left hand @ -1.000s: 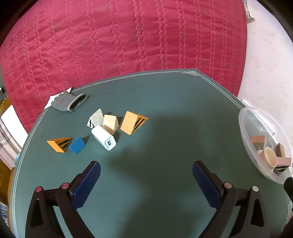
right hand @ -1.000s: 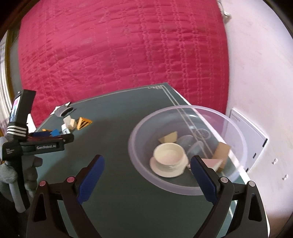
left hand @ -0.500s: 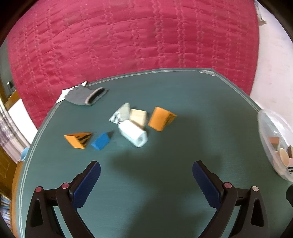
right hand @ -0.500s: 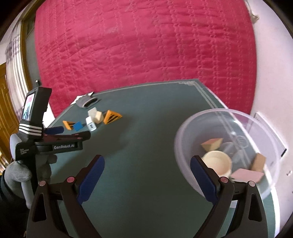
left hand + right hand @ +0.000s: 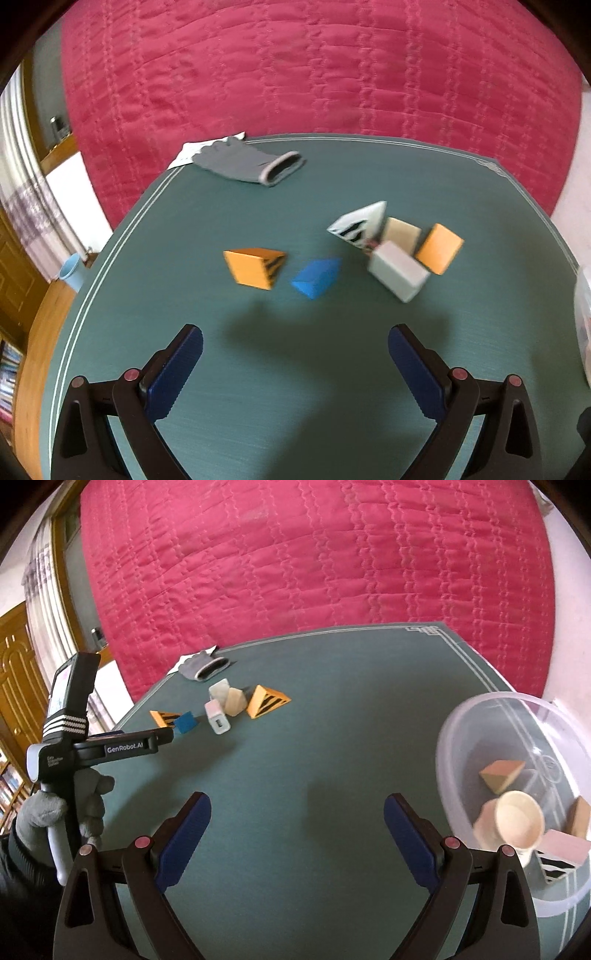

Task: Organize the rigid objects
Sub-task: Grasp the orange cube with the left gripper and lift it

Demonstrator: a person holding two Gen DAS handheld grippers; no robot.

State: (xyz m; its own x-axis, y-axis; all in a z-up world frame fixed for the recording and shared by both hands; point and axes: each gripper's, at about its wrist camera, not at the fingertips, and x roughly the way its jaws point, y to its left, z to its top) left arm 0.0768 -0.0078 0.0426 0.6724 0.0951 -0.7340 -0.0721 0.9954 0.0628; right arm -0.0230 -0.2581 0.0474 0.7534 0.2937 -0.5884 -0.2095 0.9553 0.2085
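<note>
Loose blocks lie on the green table (image 5: 280, 369): an orange striped wedge (image 5: 255, 266), a blue wedge (image 5: 317, 277), a white charger (image 5: 398, 275), a white striped wedge (image 5: 357, 225), a beige block (image 5: 402, 229) and an orange block (image 5: 439, 248). My left gripper (image 5: 295, 373) is open and empty, just short of the blue wedge. My right gripper (image 5: 297, 838) is open and empty over bare table, left of the clear plastic bowl (image 5: 476, 716), which holds a cream cup (image 5: 517, 821) and several blocks. The blocks also show in the right wrist view, with the charger (image 5: 218, 716) among them.
A grey glove (image 5: 251, 166) lies on a white paper at the table's far left edge. A red quilted cover (image 5: 314, 74) hangs behind the table. The gloved hand holding the left gripper (image 5: 62, 757) shows at left in the right wrist view.
My left gripper has swung left and closer to the blocks, so the orange and blue wedges now lie ahead. My right gripper has drawn back left from the bowl.
</note>
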